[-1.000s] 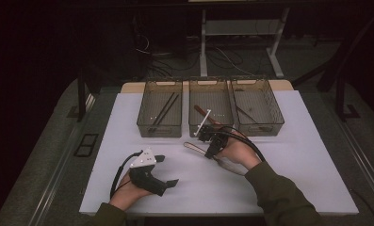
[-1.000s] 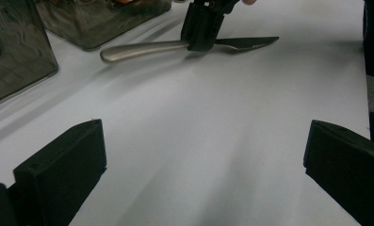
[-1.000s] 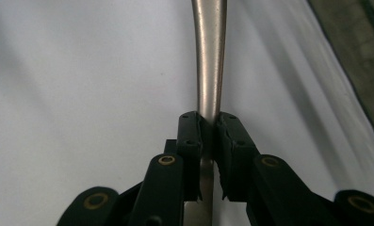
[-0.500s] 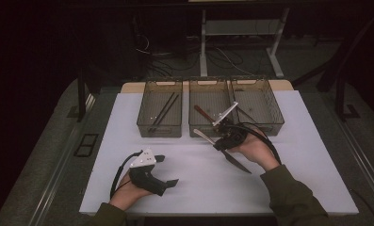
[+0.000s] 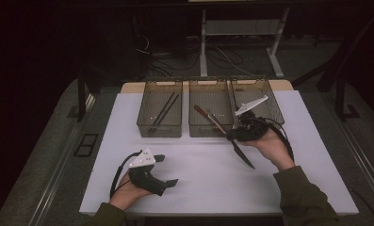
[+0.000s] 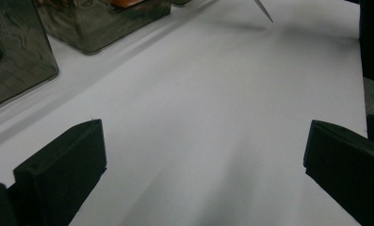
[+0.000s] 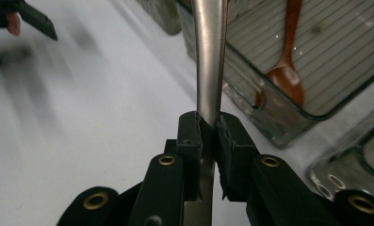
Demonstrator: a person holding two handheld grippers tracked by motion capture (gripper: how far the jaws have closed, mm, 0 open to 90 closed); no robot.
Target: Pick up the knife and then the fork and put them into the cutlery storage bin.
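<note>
High view: right gripper (image 5: 235, 136), jaws clamped on the knife (image 5: 241, 153), has lifted toward the far-edge middle tray (image 5: 210, 127); left gripper (image 5: 165, 170) idles wide open.

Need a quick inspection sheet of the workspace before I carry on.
Surface: white table top, bare in the middle.
Job's things: knife in the right tongs, near the middle bin.
Clutter: chopsticks in the left bin; wooden spoon in the middle bin; right bin.
Grippers: right shut on the knife; left tongs open, nothing between them.
Cables: one trailing from each gripper; more on the floor behind.
Surroundings: dark; white table legs behind.
</note>
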